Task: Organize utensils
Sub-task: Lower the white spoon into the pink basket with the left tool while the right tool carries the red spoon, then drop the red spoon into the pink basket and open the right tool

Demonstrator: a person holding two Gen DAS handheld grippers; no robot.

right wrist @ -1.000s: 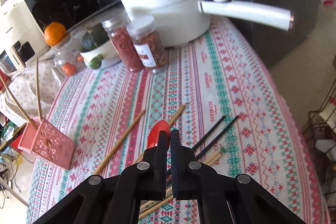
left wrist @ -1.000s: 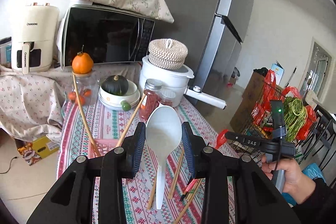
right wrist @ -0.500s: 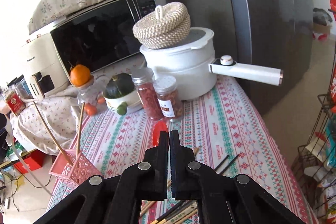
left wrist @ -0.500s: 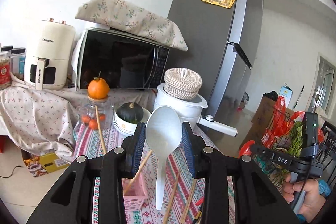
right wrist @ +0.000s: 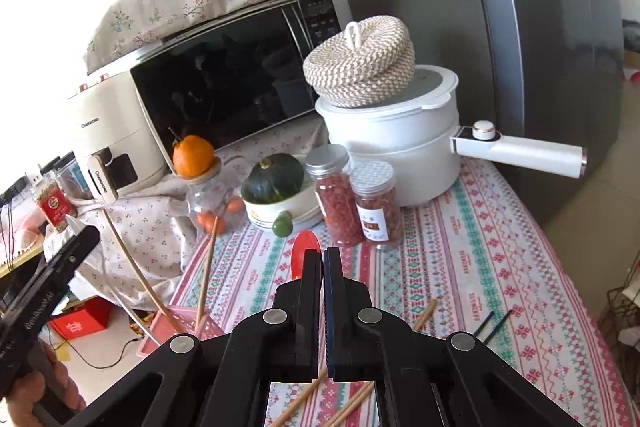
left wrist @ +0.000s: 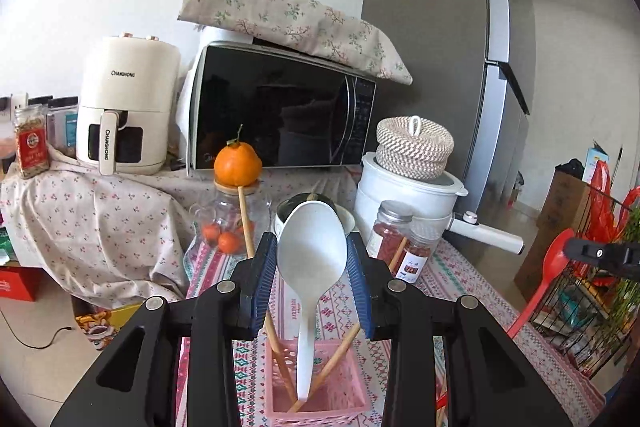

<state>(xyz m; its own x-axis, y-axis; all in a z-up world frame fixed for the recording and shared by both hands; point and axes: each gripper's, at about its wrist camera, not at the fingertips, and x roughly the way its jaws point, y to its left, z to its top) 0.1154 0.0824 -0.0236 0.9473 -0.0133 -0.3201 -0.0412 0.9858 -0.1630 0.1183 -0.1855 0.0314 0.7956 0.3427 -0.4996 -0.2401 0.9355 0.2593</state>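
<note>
My left gripper (left wrist: 312, 263) is shut on a white plastic spoon (left wrist: 310, 267), bowl up, its handle end down inside the pink lattice holder (left wrist: 320, 401). Two wooden chopsticks (left wrist: 248, 223) stand in that holder. My right gripper (right wrist: 322, 267) is shut on a red spoon (right wrist: 302, 255), held above the patterned tablecloth; the red spoon also shows in the left wrist view (left wrist: 546, 279). The pink holder shows at lower left of the right wrist view (right wrist: 176, 327). Loose wooden chopsticks (right wrist: 304, 397) and black chopsticks (right wrist: 494, 323) lie on the cloth.
At the back stand a white pot (right wrist: 396, 131) with a long handle, two spice jars (right wrist: 340, 195), a bowl with a green squash (right wrist: 274, 179), a jar topped by an orange (left wrist: 238, 165), a microwave (left wrist: 280, 111) and an air fryer (left wrist: 128, 103). A fridge (right wrist: 540, 27) is at right.
My left gripper carried the white spoon over the pink holder and its handle now sits inside. My right gripper rose from the cloth with the red spoon.
</note>
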